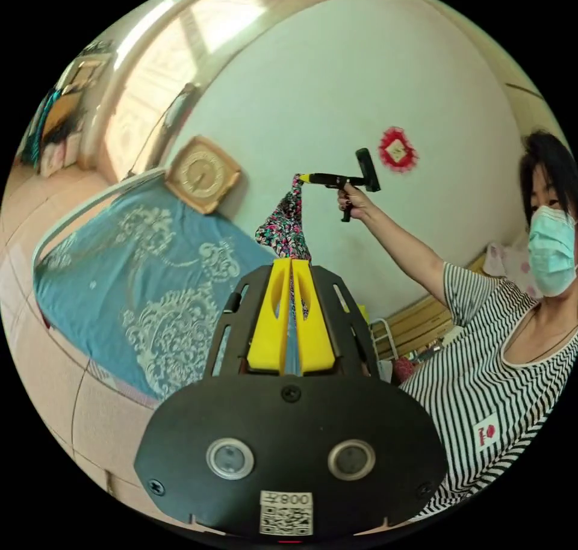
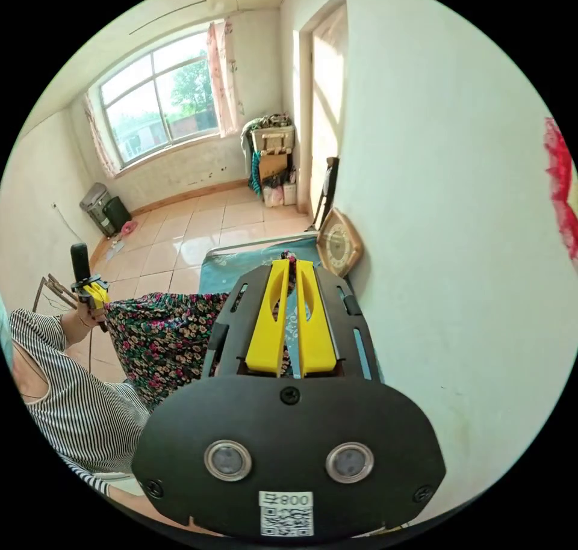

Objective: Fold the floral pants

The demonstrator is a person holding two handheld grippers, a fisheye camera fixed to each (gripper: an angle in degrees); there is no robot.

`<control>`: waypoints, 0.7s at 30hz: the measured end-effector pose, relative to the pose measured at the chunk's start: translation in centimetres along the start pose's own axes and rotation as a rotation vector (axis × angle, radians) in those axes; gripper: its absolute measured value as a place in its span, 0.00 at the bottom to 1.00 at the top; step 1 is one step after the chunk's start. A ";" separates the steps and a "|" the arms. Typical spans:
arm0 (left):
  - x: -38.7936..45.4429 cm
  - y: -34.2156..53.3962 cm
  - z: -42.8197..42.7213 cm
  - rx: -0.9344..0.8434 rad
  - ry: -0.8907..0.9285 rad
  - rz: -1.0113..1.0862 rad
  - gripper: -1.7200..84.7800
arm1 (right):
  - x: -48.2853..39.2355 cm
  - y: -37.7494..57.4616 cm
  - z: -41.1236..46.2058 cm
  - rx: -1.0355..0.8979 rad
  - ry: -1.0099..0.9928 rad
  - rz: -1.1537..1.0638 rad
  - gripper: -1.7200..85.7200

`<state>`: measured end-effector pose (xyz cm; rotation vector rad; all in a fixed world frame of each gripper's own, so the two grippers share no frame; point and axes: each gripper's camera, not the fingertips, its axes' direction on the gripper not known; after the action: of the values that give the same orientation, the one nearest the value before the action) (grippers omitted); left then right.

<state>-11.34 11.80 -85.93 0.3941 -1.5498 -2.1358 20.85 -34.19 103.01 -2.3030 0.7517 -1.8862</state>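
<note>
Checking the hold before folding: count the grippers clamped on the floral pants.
2. The left gripper grips one end of the floral pants; the right gripper grips the other, held up near the wall.

Bed [image 1: 90, 273] against the pale wall, covered by a blue sheet [image 1: 150, 285] with cream scroll patterns, a wooden clock [image 1: 203, 174] resting on its far end, tiled floor [image 2: 180, 237] alongside

The left gripper [image 1: 291, 264] has its yellow jaws pressed together on cloth, as does the right gripper [image 2: 289, 264]. The right hand [image 1: 352, 202] holds its gripper raised on an outstretched arm; the left hand [image 2: 89, 315] grips its handle upright.
</note>
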 end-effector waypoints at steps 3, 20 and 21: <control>-13.6 6.3 0.9 -0.071 -0.113 -0.231 0.02 | 1.4 -2.1 16.7 -0.247 -0.076 0.064 0.06; -49.3 28.8 9.3 -0.536 -0.205 -0.650 0.02 | 8.4 31.7 38.5 -0.408 -0.401 0.848 0.05; -49.6 29.2 9.9 -0.560 -0.198 -0.643 0.02 | 8.1 33.5 38.2 -0.400 -0.412 0.888 0.05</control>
<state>31.85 38.66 -57.16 0.5428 -0.9005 -3.0564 46.83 -76.34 89.13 -1.8801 1.7905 -0.8987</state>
